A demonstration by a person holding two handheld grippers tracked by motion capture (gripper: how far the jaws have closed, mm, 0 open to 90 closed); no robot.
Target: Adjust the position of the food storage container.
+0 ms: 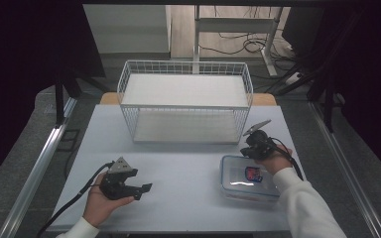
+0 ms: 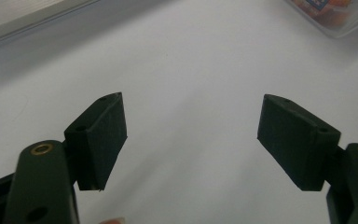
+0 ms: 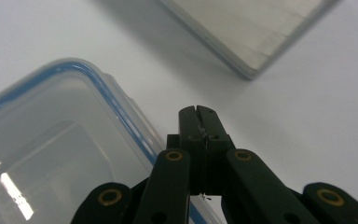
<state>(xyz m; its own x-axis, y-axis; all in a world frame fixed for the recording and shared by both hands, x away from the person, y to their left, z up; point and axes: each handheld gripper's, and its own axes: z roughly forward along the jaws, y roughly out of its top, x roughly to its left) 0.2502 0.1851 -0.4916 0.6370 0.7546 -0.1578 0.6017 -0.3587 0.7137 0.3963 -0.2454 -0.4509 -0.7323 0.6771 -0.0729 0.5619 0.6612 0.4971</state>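
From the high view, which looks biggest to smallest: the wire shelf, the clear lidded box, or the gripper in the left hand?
1. Wire shelf, easily largest.
2. Clear lidded box.
3. Left gripper, slightly smaller than the box.

The label inside the plastic box (image 1: pixel 252 174) is too small to read. In the left gripper view, the box (image 2: pixel 340 16) is cut off by the top edge. In the right gripper view, the wire basket's (image 3: pixel 256 32) base is blurred and cropped.
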